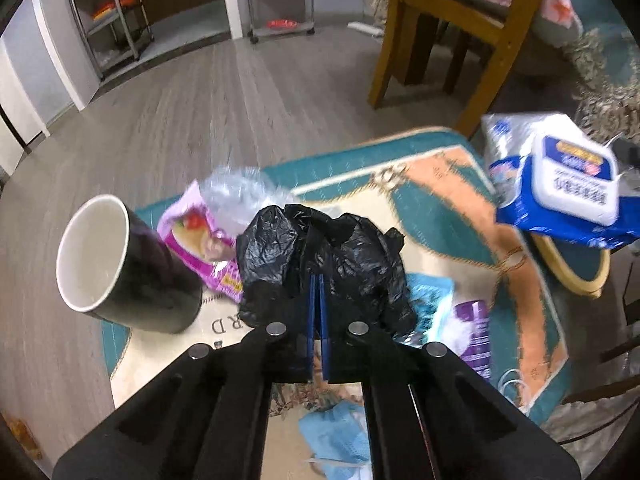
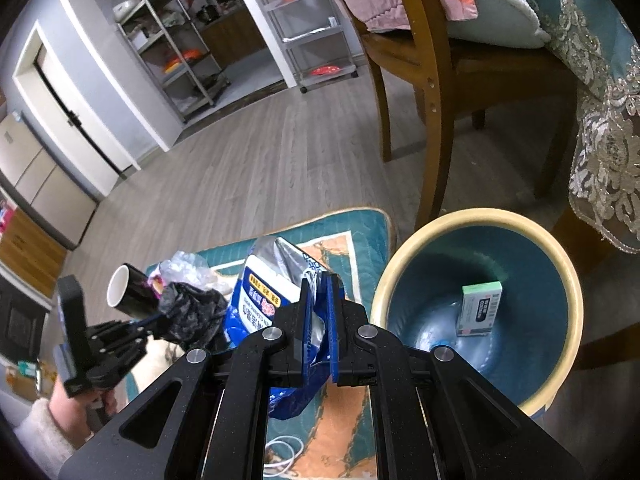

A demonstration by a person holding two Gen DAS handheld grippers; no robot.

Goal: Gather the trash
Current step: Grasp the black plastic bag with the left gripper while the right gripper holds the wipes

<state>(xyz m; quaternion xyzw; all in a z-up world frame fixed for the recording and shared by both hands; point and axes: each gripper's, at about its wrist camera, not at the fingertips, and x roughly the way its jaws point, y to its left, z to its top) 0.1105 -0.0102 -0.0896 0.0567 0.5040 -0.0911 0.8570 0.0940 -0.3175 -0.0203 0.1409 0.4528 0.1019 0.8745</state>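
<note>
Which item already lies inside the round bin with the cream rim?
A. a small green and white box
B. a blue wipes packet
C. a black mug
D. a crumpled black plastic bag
A: the right wrist view shows a small green and white box lying inside the bin, and none of the other listed items is in it.

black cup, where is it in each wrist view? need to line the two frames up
Left wrist view: black cup at left of centre, tipped with its white inside toward the camera, just left of the crumpled black bag pinched in the left tongs.
Right wrist view: same cup small at lower left, behind the bag.
Shared landmark: the blue wet-wipes pack held in the right tongs.
</note>
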